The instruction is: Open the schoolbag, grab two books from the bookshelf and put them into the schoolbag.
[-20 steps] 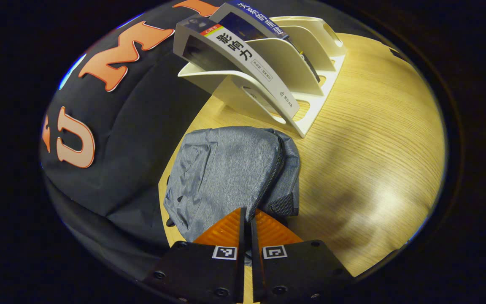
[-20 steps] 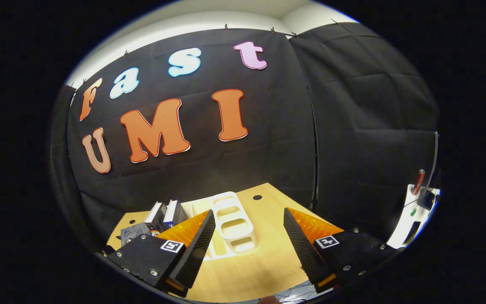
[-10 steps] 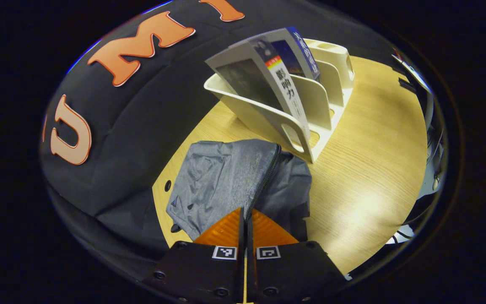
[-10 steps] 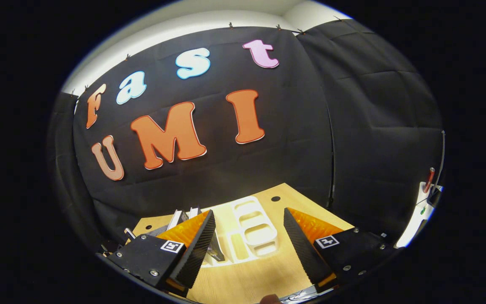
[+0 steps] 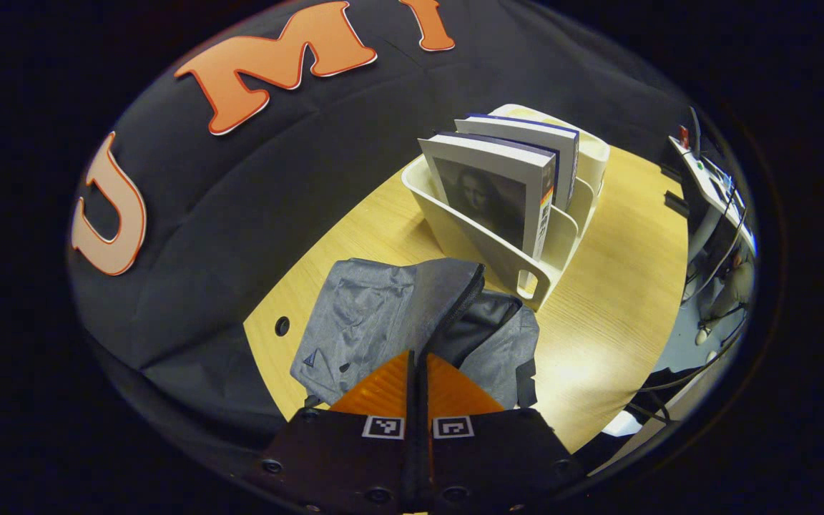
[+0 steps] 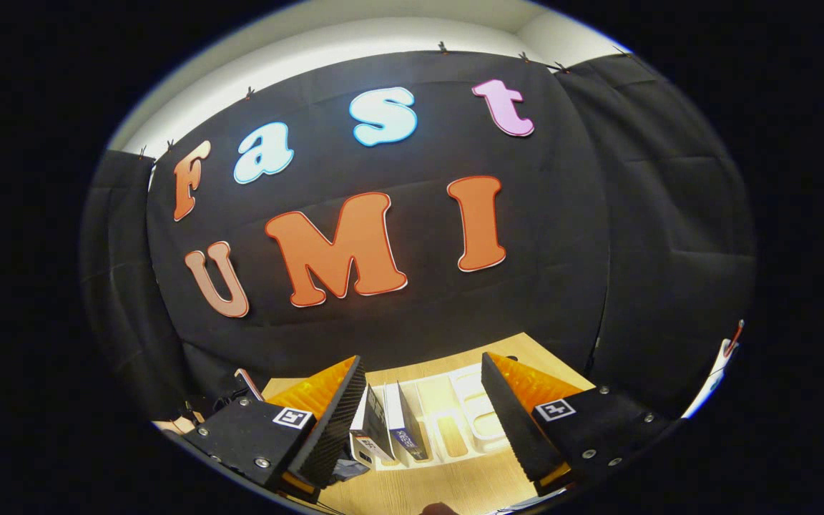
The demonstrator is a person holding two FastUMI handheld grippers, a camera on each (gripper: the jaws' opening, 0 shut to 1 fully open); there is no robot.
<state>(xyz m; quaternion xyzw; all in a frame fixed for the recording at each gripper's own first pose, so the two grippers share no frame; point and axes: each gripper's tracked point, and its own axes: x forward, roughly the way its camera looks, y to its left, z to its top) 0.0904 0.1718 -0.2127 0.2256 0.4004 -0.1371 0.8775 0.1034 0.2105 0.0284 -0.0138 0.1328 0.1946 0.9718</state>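
Your left gripper (image 5: 418,357) stays pinched on the grey fabric schoolbag's (image 5: 383,322) zipper edge, the mouth now gaping wider. Your right gripper (image 6: 423,400), spread wide, has swung toward two paperback books (image 6: 387,429) in the white plastic bookshelf (image 6: 455,429).

Matt woven-cloth schoolbag (image 5: 376,322), smooth plastic bookshelf (image 5: 498,250), paper books (image 5: 498,193), wood-grain table (image 5: 619,286).

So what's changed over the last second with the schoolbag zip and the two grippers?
The left hand-held gripper, shut at the zipper line, has dragged along it: the grey schoolbag now gapes, its dark inside showing. The right hand-held gripper has swung toward the white bookshelf, which now sits between its open fingers. Unchanged: both books stand in the bookshelf, untouched, on the wooden table.
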